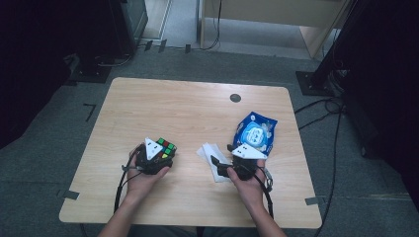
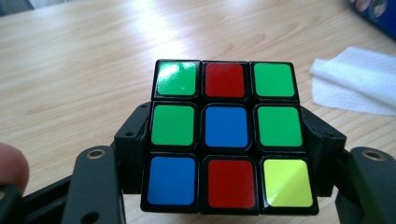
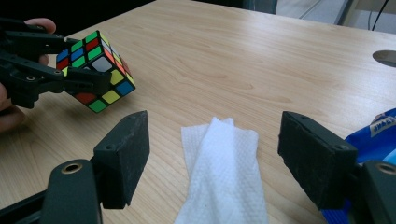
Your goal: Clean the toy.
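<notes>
A scrambled Rubik's cube is held just above the wooden table at the front left, my left gripper shut on it. In the left gripper view the black pads press the cube on both sides, its green, red, blue and yellow stickers facing the camera. A folded white tissue lies flat right of centre. My right gripper stands open over it, with the tissue on the table between its jaws and touching neither pad. The right gripper view also has the cube tilted in the other gripper.
A blue wet-wipe packet lies just right of my right gripper, close to its outer jaw. A round grey grommet sits in the table's far part. Cables and dark stands surround the table on the floor.
</notes>
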Demonstrator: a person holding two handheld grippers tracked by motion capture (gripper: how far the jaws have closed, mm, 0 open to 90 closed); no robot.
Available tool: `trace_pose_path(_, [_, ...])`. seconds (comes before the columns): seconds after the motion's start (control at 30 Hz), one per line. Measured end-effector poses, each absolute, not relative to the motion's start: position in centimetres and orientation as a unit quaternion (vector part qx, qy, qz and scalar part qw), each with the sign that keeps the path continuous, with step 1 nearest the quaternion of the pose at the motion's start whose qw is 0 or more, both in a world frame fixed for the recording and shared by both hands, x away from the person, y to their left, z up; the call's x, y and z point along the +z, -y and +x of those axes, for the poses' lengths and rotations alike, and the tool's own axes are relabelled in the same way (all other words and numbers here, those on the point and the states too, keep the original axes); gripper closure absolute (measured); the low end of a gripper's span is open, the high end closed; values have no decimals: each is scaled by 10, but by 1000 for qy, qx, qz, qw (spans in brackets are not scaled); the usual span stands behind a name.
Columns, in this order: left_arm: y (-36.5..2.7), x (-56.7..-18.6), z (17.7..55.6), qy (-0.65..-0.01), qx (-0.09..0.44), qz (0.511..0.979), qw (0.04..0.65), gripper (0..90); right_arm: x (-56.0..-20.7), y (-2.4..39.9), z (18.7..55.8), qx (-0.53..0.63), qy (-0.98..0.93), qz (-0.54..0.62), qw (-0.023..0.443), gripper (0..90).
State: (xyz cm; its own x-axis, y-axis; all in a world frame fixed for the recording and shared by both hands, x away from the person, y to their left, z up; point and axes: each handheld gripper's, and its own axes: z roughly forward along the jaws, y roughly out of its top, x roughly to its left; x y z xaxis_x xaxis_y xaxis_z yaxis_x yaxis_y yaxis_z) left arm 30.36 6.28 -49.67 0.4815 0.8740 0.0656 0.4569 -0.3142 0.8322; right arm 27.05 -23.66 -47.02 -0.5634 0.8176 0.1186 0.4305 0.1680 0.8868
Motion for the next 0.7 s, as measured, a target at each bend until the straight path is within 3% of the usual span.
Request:
trace_pose_path(0.57, [-60, -504, 315, -444, 257, 767, 385, 325, -470, 240, 268, 480, -739, 428, 203, 256])
trace_pose_path(0.7, [-63, -499, 313, -449, 253, 758, 401, 264, -469, 240, 268, 480, -737, 431, 201, 252])
